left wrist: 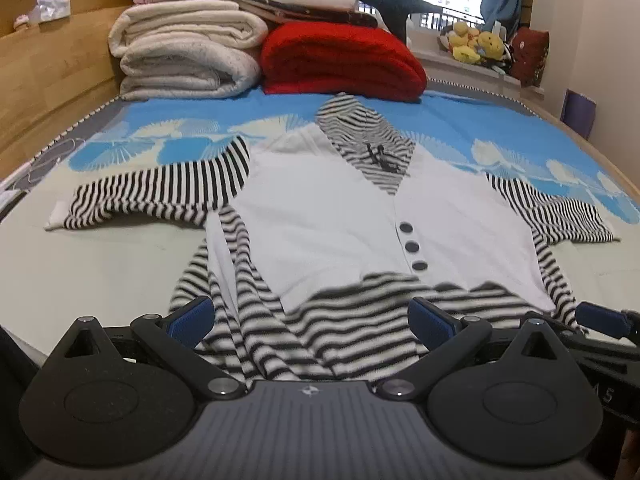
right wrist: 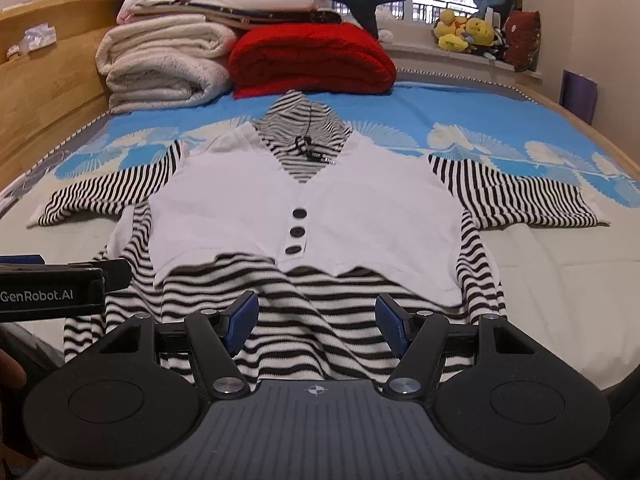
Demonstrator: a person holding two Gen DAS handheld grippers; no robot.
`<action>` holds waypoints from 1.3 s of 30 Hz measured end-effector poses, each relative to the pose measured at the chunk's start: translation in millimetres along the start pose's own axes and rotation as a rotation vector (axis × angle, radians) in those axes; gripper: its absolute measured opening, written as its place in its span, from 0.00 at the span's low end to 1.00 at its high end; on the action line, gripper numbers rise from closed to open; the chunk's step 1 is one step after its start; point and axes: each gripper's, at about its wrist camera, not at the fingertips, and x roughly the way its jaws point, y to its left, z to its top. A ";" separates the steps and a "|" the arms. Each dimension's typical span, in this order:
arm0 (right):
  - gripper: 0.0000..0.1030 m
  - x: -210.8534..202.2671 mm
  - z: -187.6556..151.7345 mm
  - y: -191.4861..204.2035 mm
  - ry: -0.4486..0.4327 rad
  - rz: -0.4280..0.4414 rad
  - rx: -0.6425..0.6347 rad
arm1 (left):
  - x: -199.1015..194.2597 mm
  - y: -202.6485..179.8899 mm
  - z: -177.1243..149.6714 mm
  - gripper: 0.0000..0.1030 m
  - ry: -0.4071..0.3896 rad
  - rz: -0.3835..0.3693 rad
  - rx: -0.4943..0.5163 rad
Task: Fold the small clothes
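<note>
- My left gripper [left wrist: 310, 320] hangs low over the near hem of the garment, its blue pads spread wide apart and nothing pressed between them; striped cloth lies beneath the gap.
- My right gripper [right wrist: 316, 322] sits likewise over the near hem, pads well apart and not pressing on cloth.
- In the left wrist view one blue pad of my right gripper shows at 3 o'clock, just beside the hem's right corner; in the right wrist view the body of my left gripper enters at 9 o'clock.
- The small top [left wrist: 320, 216], white front over black-and-white stripes, lies face up and spread flat on the bed [left wrist: 100, 264], the striped hem nearest me and somewhat rumpled.
- Three dark buttons [right wrist: 298, 232] run in a short line down the white front, toward 12 o'clock from my right gripper.
- The sleeves are spread outward: left sleeve [left wrist: 160, 192] toward 10 o'clock, right sleeve [right wrist: 516, 196] toward 2 o'clock, both flat on the sheet.
- The striped hood [right wrist: 306, 128] lies at 12 o'clock beyond the V-neck, pointing away from me.
- Beyond the hood, a folded red blanket [right wrist: 312, 60] rests on the blue patterned sheet, near but apart from the hood.
- At 11 o'clock, cream blankets [right wrist: 160, 68] are stacked just beside the red one, against the wooden bed frame [right wrist: 44, 80], with more folded linen on top.
- Farthest, at 1 o'clock, yellow plush toys [right wrist: 464, 32] sit on the window ledge.
</note>
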 end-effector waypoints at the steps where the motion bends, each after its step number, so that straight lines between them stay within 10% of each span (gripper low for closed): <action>1: 0.64 -1.3 1.0 -0.2 -0.014 -0.002 0.003 | -2.5 1.8 6.3 1.00 -0.016 -0.004 -0.002; 15: 0.65 -4.6 15.0 -10.8 -0.120 -0.061 0.073 | 27.2 36.9 132.1 1.00 -0.302 -0.105 0.110; 22: 0.65 -4.5 18.9 -19.1 -0.138 -0.095 0.106 | 128.0 97.6 156.4 1.00 -0.223 -0.024 0.105; 27: 0.65 -1.9 28.4 -16.7 -0.162 -0.120 0.058 | 190.5 177.0 157.9 0.99 -0.046 0.175 -0.118; 39: 0.65 50.6 145.2 -17.6 -0.245 0.009 -0.098 | 228.2 302.7 157.2 0.87 0.033 0.358 -0.361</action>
